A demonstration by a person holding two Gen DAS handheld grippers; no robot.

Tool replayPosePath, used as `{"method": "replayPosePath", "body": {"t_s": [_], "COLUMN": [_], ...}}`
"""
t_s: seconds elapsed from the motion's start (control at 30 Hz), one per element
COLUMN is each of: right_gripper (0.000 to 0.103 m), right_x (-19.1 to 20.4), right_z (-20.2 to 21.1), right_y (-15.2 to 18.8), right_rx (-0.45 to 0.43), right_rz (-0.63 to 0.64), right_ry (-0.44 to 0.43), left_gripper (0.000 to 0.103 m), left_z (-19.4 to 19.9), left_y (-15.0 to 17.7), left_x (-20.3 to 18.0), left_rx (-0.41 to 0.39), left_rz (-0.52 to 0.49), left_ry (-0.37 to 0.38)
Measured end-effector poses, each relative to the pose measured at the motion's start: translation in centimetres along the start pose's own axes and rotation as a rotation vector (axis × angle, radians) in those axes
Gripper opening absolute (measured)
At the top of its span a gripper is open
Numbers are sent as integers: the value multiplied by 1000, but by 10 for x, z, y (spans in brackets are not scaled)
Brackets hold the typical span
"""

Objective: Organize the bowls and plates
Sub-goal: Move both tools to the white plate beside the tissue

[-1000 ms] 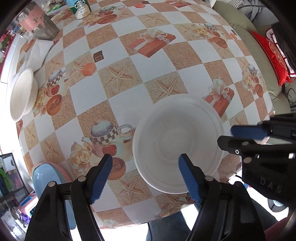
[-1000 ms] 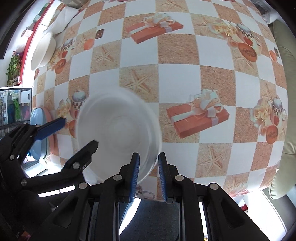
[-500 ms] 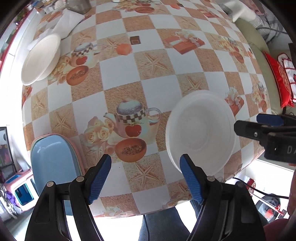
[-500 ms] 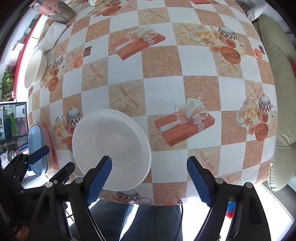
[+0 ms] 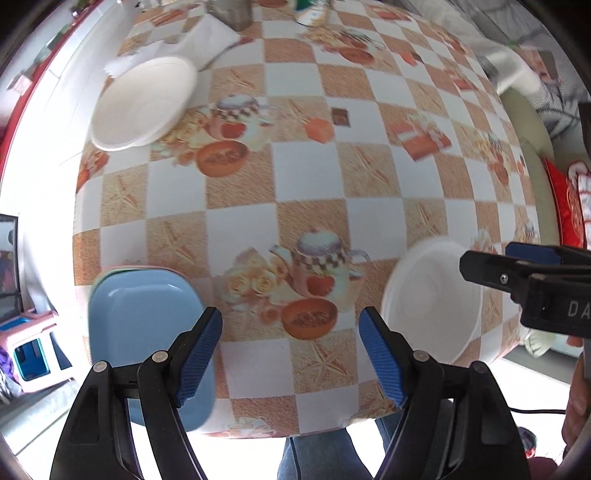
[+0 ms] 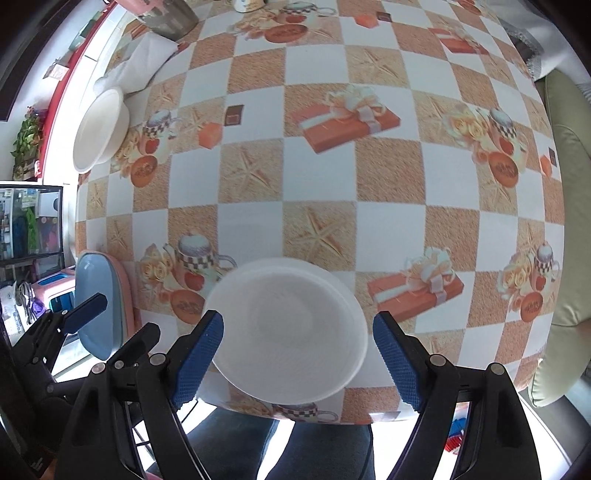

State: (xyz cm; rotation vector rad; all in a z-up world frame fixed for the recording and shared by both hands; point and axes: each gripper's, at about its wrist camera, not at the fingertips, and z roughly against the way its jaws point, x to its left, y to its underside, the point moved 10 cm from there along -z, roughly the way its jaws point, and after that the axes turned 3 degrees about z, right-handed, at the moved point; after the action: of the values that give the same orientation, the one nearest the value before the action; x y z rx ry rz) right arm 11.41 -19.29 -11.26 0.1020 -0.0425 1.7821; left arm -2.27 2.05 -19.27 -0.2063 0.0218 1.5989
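A white bowl [image 6: 288, 332] sits upright near the table's front edge. My right gripper [image 6: 297, 354] hangs above it, open, with the bowl seen between its fingers and untouched. The left wrist view has this bowl [image 5: 432, 299] at the right, with the right gripper [image 5: 485, 256] over it. A second white bowl [image 5: 144, 103] rests at the far left of the table. A blue plate [image 5: 144, 314] lies on a pink one at the front left corner. My left gripper [image 5: 291, 354] is open and empty over the tablecloth, its left finger above the blue plate's edge.
A metal container [image 6: 166, 14] and a white cloth [image 6: 136, 66] sit at the back left. A green sofa [image 6: 565, 184] with a red cushion [image 5: 569, 203] borders the right side. A person's legs [image 6: 317, 443] are below the front edge, and a pink stool [image 5: 29, 343] is at the left.
My right gripper let go of the white bowl's rim, opened wide and rose a little. My left gripper swung left, away from that bowl and over to the blue plate.
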Motion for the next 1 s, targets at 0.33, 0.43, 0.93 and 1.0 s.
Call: {"method": "replayPosePath", "body": {"t_s": [0.33, 0.43, 0.93, 1.0], "right_gripper": [84, 84, 84, 84], "right_x": [53, 75, 155, 159], "right_z": [12, 14, -33, -42], "right_y": [-62, -84, -177, -186], "right_rx": [-20, -31, -38, -38], "right_rz": [77, 110, 137, 134], "right_ry": [-26, -30, -51, -47], "left_gripper": [80, 80, 80, 80], "left_z": [24, 23, -15, -17], "left_y": [-61, -84, -153, -160], "left_x": [85, 115, 202, 205], "left_rx": [-112, -129, -135, -143], "left_rz": [138, 195, 369, 363], "left_ry": [-98, -125, -216, -230]}}
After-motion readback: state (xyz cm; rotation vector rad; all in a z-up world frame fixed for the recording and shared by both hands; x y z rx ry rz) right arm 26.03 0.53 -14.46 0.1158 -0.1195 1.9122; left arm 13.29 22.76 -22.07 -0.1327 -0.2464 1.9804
